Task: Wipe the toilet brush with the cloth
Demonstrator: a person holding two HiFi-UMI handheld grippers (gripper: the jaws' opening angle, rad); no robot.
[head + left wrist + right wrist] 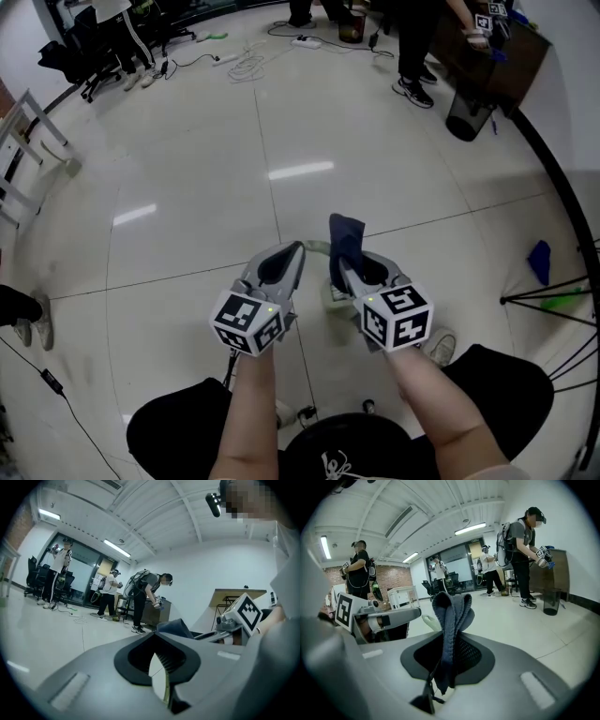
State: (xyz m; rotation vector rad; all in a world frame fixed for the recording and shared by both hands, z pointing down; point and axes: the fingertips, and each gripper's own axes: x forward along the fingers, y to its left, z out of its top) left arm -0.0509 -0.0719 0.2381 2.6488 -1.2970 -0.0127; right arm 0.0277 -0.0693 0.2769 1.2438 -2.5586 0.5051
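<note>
In the head view my right gripper [339,267] is shut on a dark blue cloth [345,236] whose folded end stands up above the jaws. The right gripper view has the cloth [451,616] hanging down between the jaws of my right gripper [449,641]. My left gripper [295,248] sits close beside it on the left, shut on the pale green toilet brush [317,247], which pokes out toward the cloth. The same brush [429,620] juts from the left gripper [389,616] in the right gripper view. A thin pale strip of the brush [161,677] shows between the left jaws.
I stand on a glossy tiled floor. A black bin [469,117] and a brown cabinet [506,56] stand far right, with people beside them. Cables [248,64] lie at the back, office chairs [94,47] back left, black stand legs [553,300] at the right.
</note>
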